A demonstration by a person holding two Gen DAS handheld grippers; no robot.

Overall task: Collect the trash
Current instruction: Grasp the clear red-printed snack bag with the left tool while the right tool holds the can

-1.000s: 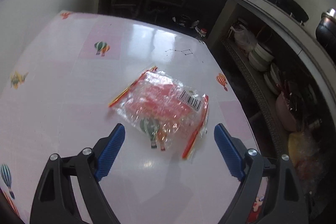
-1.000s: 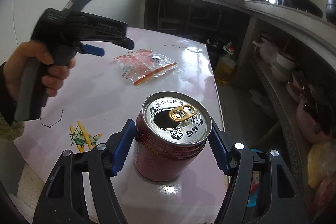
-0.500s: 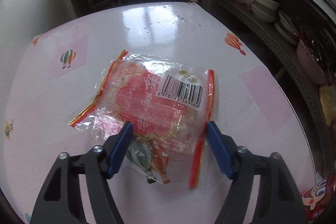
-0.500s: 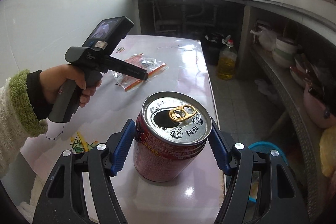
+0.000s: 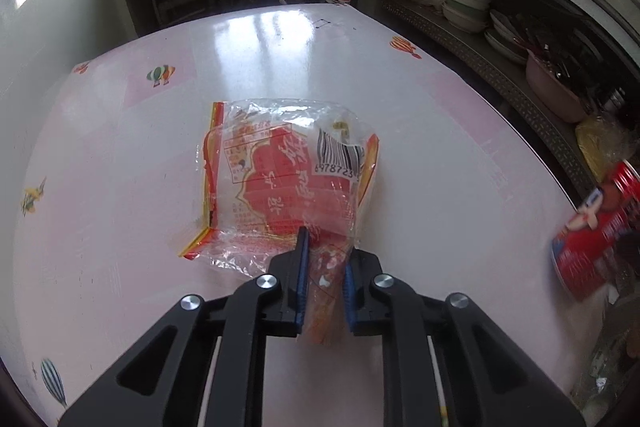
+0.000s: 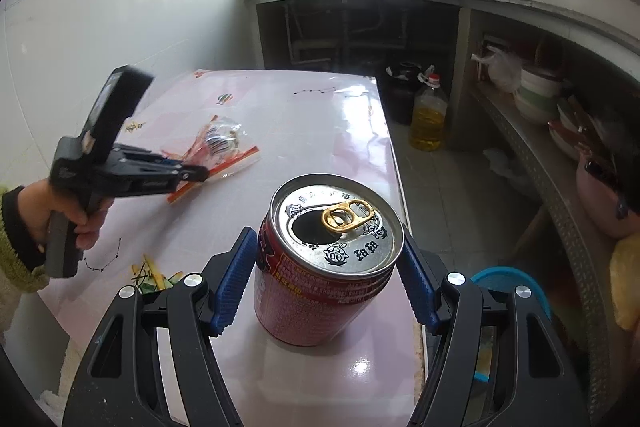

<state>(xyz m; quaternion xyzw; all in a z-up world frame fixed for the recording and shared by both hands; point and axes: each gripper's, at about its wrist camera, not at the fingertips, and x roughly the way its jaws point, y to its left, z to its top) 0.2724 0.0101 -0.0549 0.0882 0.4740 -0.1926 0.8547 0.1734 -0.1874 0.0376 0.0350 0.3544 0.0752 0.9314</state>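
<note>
So far I have both pieces of trash in hand but nothing binned. My left gripper (image 5: 323, 281) has just been closing, and its jaws now pinch the near corner of the plastic wrapper (image 5: 288, 179), which otherwise lies crumpled on the pink table (image 5: 120, 155). My right gripper (image 6: 326, 277) is clamped on the red can (image 6: 326, 267), which stands upright near the table's right edge. What's left, I'd judge, is lifting both and carrying them to a bin; a blue rim (image 6: 516, 279) shows on the floor just past that edge, though I cannot tell if it is the bin. The tabletop around the wrapper is bare, so a straight lift looks easy. On the right the table ends close by the can, with a floor aisle and cluttered shelves (image 6: 560, 115) beyond.
</note>
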